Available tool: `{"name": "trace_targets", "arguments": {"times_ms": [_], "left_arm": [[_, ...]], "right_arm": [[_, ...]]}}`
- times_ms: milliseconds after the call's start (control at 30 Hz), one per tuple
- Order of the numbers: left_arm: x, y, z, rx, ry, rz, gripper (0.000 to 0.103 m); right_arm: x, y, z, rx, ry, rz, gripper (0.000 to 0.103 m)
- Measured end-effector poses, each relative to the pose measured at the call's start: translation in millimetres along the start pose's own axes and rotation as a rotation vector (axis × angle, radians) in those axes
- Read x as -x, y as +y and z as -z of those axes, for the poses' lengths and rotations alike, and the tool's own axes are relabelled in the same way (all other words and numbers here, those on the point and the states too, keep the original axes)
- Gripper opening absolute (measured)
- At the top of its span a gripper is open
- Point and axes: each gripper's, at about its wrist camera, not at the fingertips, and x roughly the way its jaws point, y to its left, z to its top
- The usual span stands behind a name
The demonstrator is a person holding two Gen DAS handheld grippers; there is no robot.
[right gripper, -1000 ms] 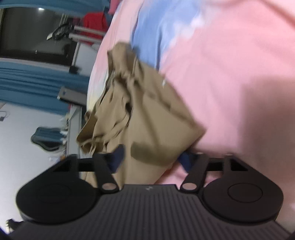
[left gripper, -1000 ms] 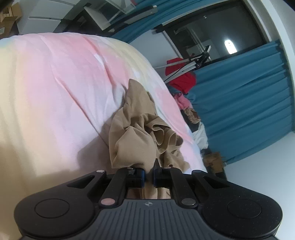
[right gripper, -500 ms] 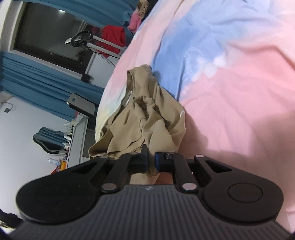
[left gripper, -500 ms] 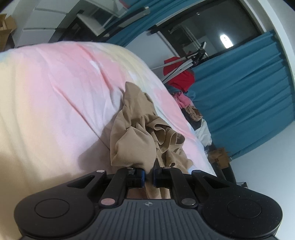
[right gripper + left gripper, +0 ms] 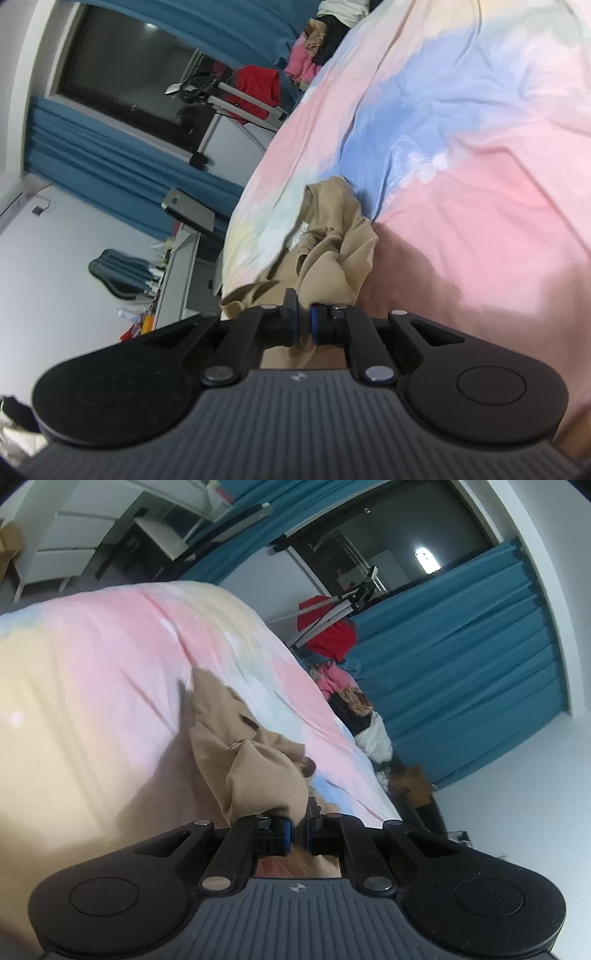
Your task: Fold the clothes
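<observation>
A crumpled tan garment (image 5: 236,753) lies bunched on a pastel bedspread (image 5: 92,672) of pink, yellow and blue. My left gripper (image 5: 298,827) is shut on a fold of its near edge, and the cloth rises in a lump just ahead of the fingers. In the right wrist view the same tan garment (image 5: 332,243) hangs in folds with a white label showing. My right gripper (image 5: 303,325) is shut on another part of it, fabric pinched between the blue pads. The bedspread (image 5: 480,184) stretches away to the right.
A heap of mixed clothes (image 5: 351,701) sits at the bed's far end by blue curtains (image 5: 461,657). A metal rack with red cloth (image 5: 332,627) stands before a dark window. White drawers (image 5: 55,542) stand at upper left. A desk (image 5: 177,273) lies beyond the bed edge.
The right gripper went from open around the tan garment to shut on it, then lifted. Both grippers have pulled the cloth up and back, and the views have tilted.
</observation>
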Motion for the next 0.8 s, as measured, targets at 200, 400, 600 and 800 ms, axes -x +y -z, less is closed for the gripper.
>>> {"name": "trace_targets", "arguments": {"times_ms": [200, 400, 600, 800], "left_arm": [[52, -3, 21, 0.060, 0.034, 0.014, 0.007], [29, -16, -5, 0.098, 0.021, -0.006, 0.007], [-38, -18, -46, 0.102, -0.001, -0.064, 0.008], [-122, 3, -67, -0.045, -0.075, -0.102, 0.008]], "right_arm": [[51, 2, 14, -0.015, 0.041, -0.022, 0.010], [14, 20, -12, -0.029, 0.011, 0.006, 0.010], [-40, 29, -38, -0.061, -0.010, 0.041, 0.011], [-116, 13, -56, -0.010, 0.014, 0.068, 0.012]]}}
